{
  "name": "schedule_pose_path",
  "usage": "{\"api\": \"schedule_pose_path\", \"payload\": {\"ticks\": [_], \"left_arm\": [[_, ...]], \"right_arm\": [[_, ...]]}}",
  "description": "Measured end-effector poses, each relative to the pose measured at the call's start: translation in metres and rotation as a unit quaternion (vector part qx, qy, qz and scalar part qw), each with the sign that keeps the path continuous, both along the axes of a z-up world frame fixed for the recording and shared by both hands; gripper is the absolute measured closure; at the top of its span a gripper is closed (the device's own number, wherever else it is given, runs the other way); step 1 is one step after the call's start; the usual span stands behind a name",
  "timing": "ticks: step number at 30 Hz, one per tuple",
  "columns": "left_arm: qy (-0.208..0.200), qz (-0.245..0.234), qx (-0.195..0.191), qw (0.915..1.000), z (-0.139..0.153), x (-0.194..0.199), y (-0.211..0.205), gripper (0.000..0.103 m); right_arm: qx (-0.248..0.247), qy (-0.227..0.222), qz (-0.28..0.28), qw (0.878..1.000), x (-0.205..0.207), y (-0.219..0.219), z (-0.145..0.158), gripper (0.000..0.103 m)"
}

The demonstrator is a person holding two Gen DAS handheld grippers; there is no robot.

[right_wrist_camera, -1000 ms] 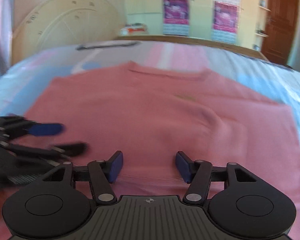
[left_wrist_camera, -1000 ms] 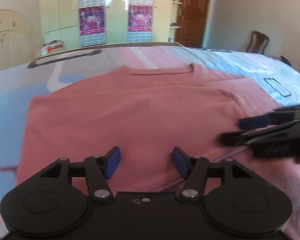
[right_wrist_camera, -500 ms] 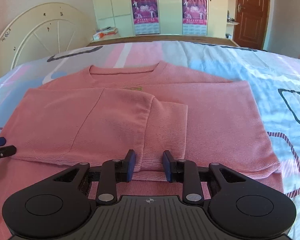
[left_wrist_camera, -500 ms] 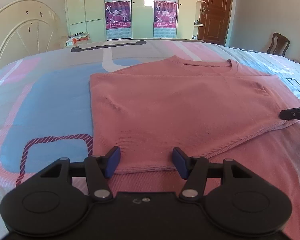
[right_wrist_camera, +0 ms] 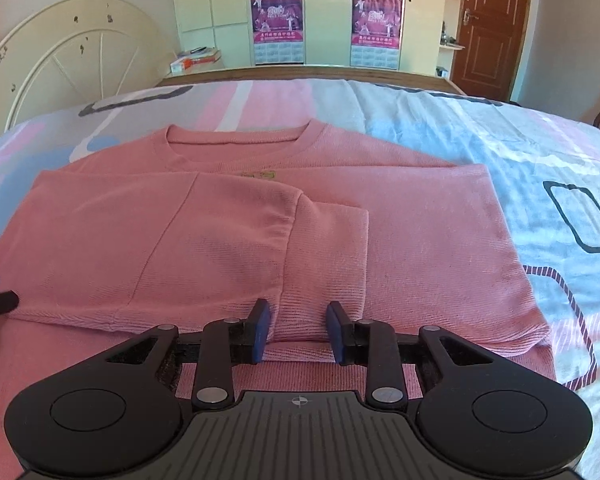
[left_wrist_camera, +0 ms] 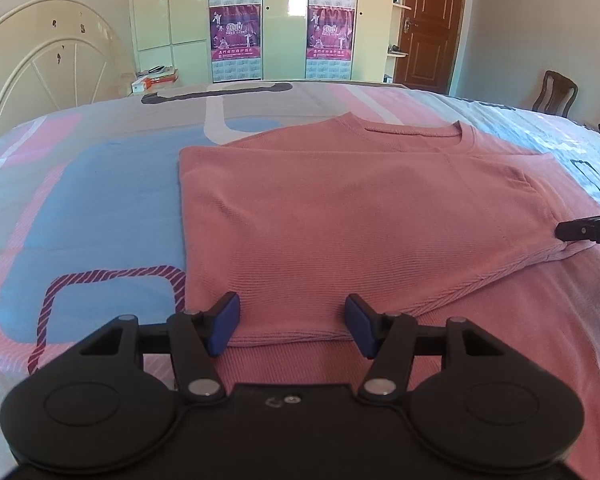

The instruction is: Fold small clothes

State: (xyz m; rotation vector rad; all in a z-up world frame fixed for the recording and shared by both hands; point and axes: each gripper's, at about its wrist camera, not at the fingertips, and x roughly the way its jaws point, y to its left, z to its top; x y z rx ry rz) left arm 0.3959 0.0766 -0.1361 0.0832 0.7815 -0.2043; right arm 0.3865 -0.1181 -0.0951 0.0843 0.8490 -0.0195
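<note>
On wardrobe doors, posters (left_wrist_camera: 234, 30) reading "2010"

Bedroom, daylit. Pale cream walls (left_wrist_camera: 540, 20); pale yellow-green wardrobe (left_wrist_camera: 284, 20) bearing two purple poster calendars (left_wrist_camera: 235, 40); brown panelled wooden door (right_wrist_camera: 496, 28); cream arched metal headboard (right_wrist_camera: 72, 60); dark wooden chair (left_wrist_camera: 556, 94); pink, blue and grey patterned bedsheet (left_wrist_camera: 80, 200).

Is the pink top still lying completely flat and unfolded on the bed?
No, the pink top has one side and its sleeve folded over onto its middle.
</note>
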Motion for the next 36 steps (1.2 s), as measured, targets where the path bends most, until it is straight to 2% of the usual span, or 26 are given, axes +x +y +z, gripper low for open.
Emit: {"api": "schedule_pose_path", "payload": {"ticks": [3,7,10,11,12,13,19,21,24,28,33,36], "left_arm": [[-0.002,0.001,0.005,1.0000,0.000,0.000,-0.001,0.045],[0.006,0.005,0.016,0.9998,0.005,-0.001,-0.003,0.043],[0.001,0.008,0.031,0.9995,0.011,-0.011,-0.006,0.035],[0.000,0.010,0.041,0.9991,0.012,-0.016,-0.009,0.030],[-0.001,0.013,0.054,0.9985,0.012,-0.023,-0.011,0.020],[-0.002,0.018,0.064,0.9978,0.012,-0.029,-0.012,0.016],[0.010,0.036,0.068,0.9970,0.016,-0.081,-0.009,0.020],[0.018,0.042,0.052,0.9976,0.018,-0.100,-0.005,0.027],[0.038,0.067,-0.005,0.9971,0.020,-0.129,0.010,0.035],[0.055,0.115,-0.096,0.9872,0.018,-0.169,0.036,0.036],[0.062,0.135,-0.144,0.9783,0.018,-0.213,0.046,0.038],[0.067,0.130,-0.167,0.9750,0.018,-0.233,0.045,0.038]], "right_arm": [[-0.007,0.006,0.007,1.000,0.004,0.003,0.000,0.065],[-0.007,0.007,0.015,1.000,0.004,0.002,0.001,0.062],[0.023,-0.010,0.002,1.000,-0.011,-0.010,0.011,0.062],[0.026,-0.013,-0.001,1.000,-0.017,-0.014,0.014,0.062],[0.028,-0.017,-0.002,0.999,-0.025,-0.019,0.015,0.062],[0.029,-0.020,-0.003,0.999,-0.033,-0.025,0.018,0.062],[0.055,-0.022,-0.019,0.998,-0.091,-0.075,0.027,0.062],[0.069,-0.014,-0.027,0.997,-0.115,-0.095,0.028,0.062],[0.080,0.012,-0.033,0.996,-0.150,-0.119,0.024,0.062],[0.106,0.027,-0.045,0.993,-0.198,-0.145,0.019,0.061],[0.194,0.040,-0.075,0.977,-0.246,-0.177,0.009,0.058],[0.240,0.039,-0.061,0.968,-0.268,-0.180,0.008,0.057]]}}
